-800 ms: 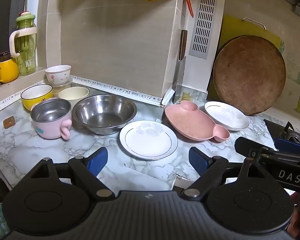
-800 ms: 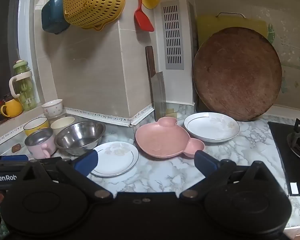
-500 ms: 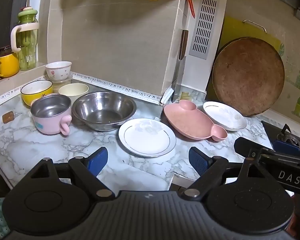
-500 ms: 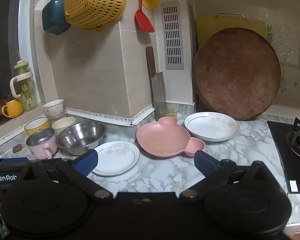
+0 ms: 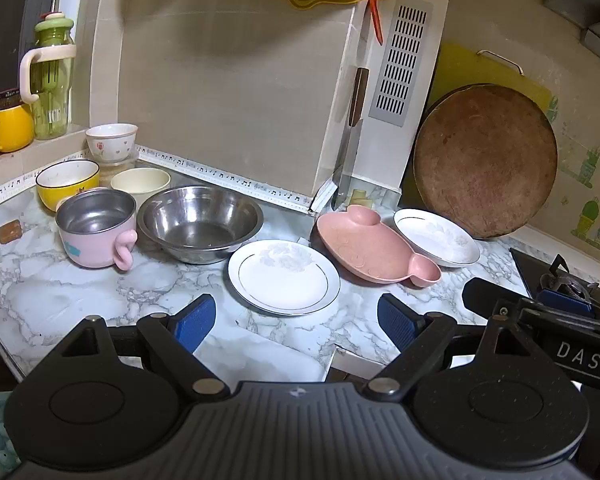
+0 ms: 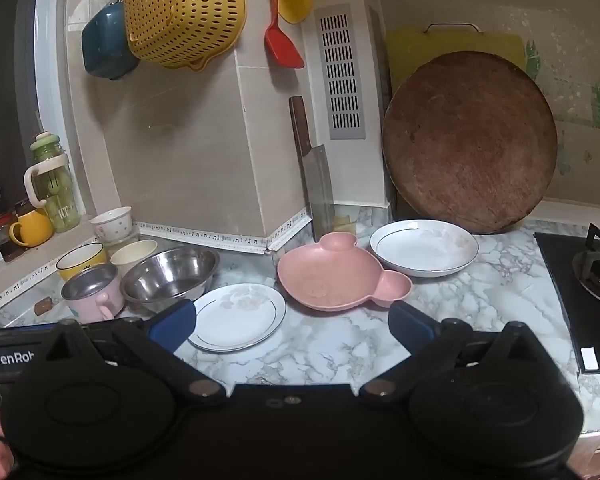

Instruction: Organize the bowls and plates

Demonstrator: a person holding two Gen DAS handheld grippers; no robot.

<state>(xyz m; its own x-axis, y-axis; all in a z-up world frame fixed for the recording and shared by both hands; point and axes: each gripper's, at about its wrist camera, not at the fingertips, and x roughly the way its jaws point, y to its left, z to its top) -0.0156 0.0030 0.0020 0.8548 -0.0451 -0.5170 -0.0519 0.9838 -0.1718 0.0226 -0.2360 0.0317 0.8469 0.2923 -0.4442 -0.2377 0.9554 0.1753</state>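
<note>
On the marble counter (image 5: 80,300) lie a flat white plate (image 5: 283,276), a pink bear-shaped dish (image 5: 374,246) and a deeper white plate (image 5: 436,236). Left of them stand a steel bowl (image 5: 200,222), a pink steel-lined mug (image 5: 98,228), a yellow bowl (image 5: 67,182), a cream bowl (image 5: 140,184) and a small flowered bowl (image 5: 111,140). My left gripper (image 5: 296,322) is open above the counter's front edge, just short of the flat plate. My right gripper (image 6: 292,326) is open too, in front of the flat plate (image 6: 238,316) and the pink dish (image 6: 336,274). Neither holds anything.
A round wooden board (image 6: 470,144) leans on the back wall with a cleaver (image 6: 314,176) beside it. A gas hob (image 6: 584,280) lies at the right. A green bottle (image 5: 52,80) and yellow mug (image 5: 10,128) stand on the left ledge. A yellow colander (image 6: 184,12) hangs overhead.
The left wrist view has tilted slightly, so the dishes sit a little lower and further left in it. The right gripper has barely moved. Both pairs of jaws stay wide apart.
</note>
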